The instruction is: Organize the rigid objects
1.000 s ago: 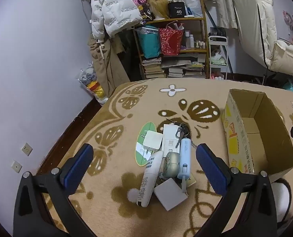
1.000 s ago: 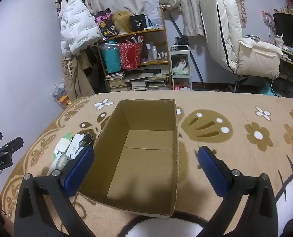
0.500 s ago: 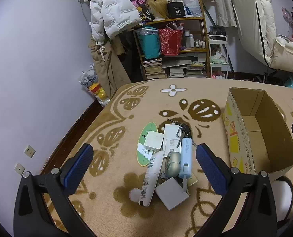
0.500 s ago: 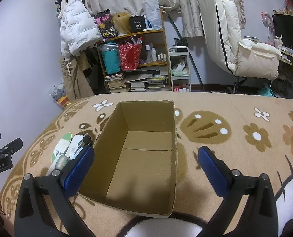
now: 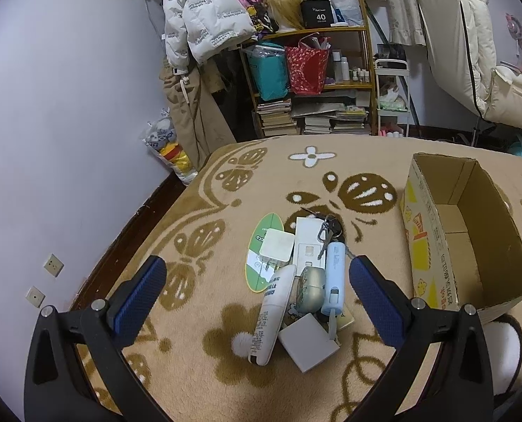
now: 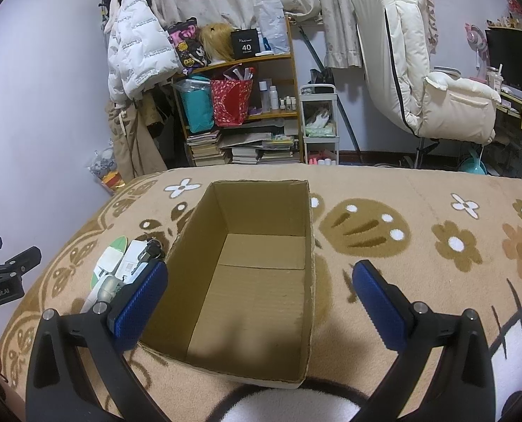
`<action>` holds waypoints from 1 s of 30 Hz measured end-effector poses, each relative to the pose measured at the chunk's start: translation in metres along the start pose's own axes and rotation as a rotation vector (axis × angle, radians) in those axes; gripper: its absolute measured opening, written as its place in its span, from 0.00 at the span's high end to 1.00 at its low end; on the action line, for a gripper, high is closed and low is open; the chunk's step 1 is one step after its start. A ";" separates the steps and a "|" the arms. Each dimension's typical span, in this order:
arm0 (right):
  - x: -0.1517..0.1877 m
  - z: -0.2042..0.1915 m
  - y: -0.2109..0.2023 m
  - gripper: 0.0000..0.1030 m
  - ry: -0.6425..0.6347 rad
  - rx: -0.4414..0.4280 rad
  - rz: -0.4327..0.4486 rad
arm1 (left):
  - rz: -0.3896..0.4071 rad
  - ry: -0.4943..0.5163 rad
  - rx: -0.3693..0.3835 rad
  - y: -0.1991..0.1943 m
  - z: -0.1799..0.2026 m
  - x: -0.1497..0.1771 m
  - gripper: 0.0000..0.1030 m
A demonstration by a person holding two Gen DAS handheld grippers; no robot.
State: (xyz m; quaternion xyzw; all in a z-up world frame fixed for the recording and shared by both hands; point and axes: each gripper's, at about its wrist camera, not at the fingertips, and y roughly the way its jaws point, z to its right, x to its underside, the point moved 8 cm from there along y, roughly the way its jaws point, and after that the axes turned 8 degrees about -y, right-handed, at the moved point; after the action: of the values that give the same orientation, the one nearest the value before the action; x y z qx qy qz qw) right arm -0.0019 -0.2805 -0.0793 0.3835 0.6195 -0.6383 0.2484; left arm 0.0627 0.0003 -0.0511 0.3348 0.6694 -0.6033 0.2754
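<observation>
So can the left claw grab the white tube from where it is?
Probably yes. The left claw is open and hangs above the pile, and the white tube lies on top at the pile's left edge with nothing over it.

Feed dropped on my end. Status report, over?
Both tongs open, left above the pile, right above the cardboard box. Box empty. Nothing in the way.

Both wrist views look down and forward over the patterned blanket (image 5: 226,161), sharing the cardboard box (image 6: 261,281) and bookshelf (image 5: 310,81).
</observation>
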 end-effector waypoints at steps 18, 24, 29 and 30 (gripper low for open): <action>-0.004 0.005 -0.004 0.00 0.005 -0.003 0.006 | 0.007 0.003 -0.004 0.000 0.001 0.001 0.00; -0.005 0.005 -0.004 0.00 0.003 -0.002 0.009 | 0.007 0.004 -0.004 0.000 0.001 0.002 0.00; -0.002 0.005 -0.004 0.00 0.001 -0.001 0.005 | 0.005 0.004 -0.003 0.001 0.001 0.003 0.00; -0.002 0.005 -0.004 0.00 0.001 -0.002 0.003 | 0.004 0.005 -0.005 0.001 0.002 0.003 0.00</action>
State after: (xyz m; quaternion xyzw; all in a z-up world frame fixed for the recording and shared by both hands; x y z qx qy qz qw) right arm -0.0046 -0.2853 -0.0757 0.3844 0.6197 -0.6371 0.2496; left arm 0.0611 -0.0014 -0.0543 0.3370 0.6709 -0.6002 0.2758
